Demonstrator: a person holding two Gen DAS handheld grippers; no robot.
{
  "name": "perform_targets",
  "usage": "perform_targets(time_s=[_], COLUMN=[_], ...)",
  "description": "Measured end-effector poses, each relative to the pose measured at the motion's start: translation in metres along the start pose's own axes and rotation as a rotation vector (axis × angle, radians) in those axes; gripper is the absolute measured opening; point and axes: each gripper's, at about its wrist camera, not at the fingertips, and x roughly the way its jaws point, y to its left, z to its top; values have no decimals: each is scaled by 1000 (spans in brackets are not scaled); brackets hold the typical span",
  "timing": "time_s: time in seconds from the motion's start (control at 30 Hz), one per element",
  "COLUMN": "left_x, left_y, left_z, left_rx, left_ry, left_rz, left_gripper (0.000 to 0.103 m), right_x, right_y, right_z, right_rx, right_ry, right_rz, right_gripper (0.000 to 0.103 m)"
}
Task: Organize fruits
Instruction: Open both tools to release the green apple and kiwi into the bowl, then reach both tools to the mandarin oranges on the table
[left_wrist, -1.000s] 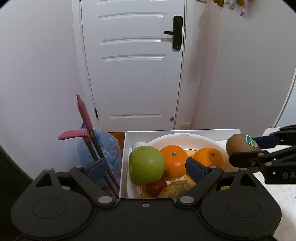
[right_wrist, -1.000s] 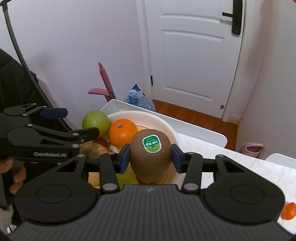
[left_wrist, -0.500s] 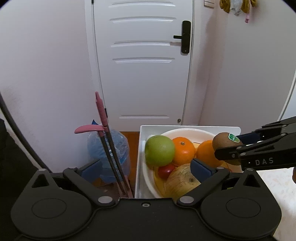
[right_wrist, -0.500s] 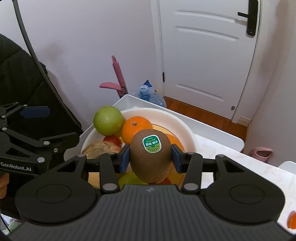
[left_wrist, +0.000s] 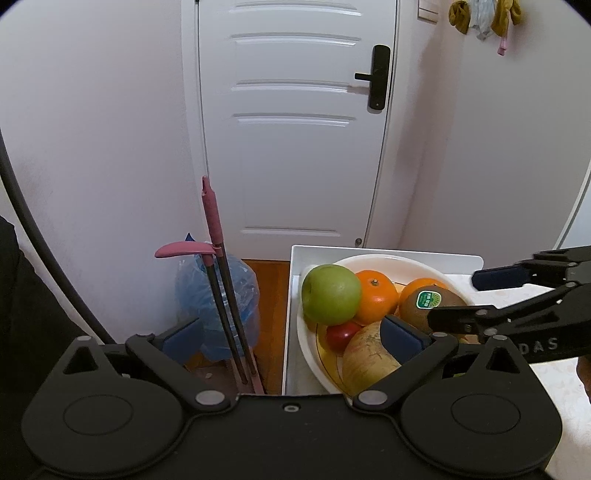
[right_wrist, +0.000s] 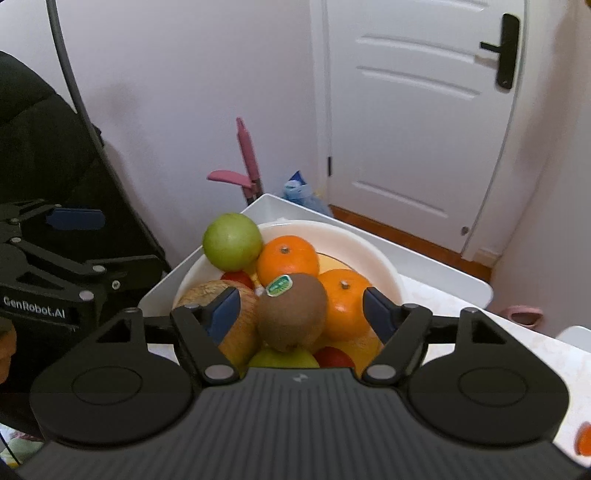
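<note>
A white bowl (right_wrist: 369, 251) holds a green apple (right_wrist: 232, 242), two oranges (right_wrist: 288, 260), a red fruit and a large tan fruit (right_wrist: 236, 325). A brown kiwi (right_wrist: 291, 312) with a green sticker lies on top of the pile, between the spread fingers of my right gripper (right_wrist: 301, 314), which is open and not touching it. The kiwi also shows in the left wrist view (left_wrist: 424, 306). My left gripper (left_wrist: 291, 334) is open and empty, at the bowl's (left_wrist: 406, 260) left side, its right finger over the tan fruit (left_wrist: 369, 354).
The bowl sits in a white tray (left_wrist: 295, 266) on a pale table (right_wrist: 517, 354). Beside the table stand a pink-handled broom (left_wrist: 214, 229) and a blue water jug (left_wrist: 218, 291). A white door (left_wrist: 295, 110) is behind. An orange piece (right_wrist: 584, 443) lies at the table's right.
My right gripper has opened and let go of the kiwi, which now rests on the fruit in the bowl. Both grippers have moved closer over the bowl.
</note>
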Motion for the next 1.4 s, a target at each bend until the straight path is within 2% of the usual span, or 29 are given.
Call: perform_targets(time_s=[0.37, 0.77, 1.1, 1.4], left_x=[-7, -48, -96, -117], left_y=[-3, -35, -85, -149], left_z=[0, -3, -19, -33], left_rx=[10, 52, 58, 95], left_ry=[-15, -81, -118, -132], left_rz=[-37, 4, 48, 11], left_gripper=[103, 103, 103, 103], right_x=[-37, -100, -166, -218], right_y=[-6, -19, -51, -100], right_z=[-10, -33, -72, -122], right_rx=[80, 120, 144, 225], right_ry=[-36, -90, -128, -140], right_rz=[-80, -110, -142, -215], right_gripper=[88, 88, 88, 88])
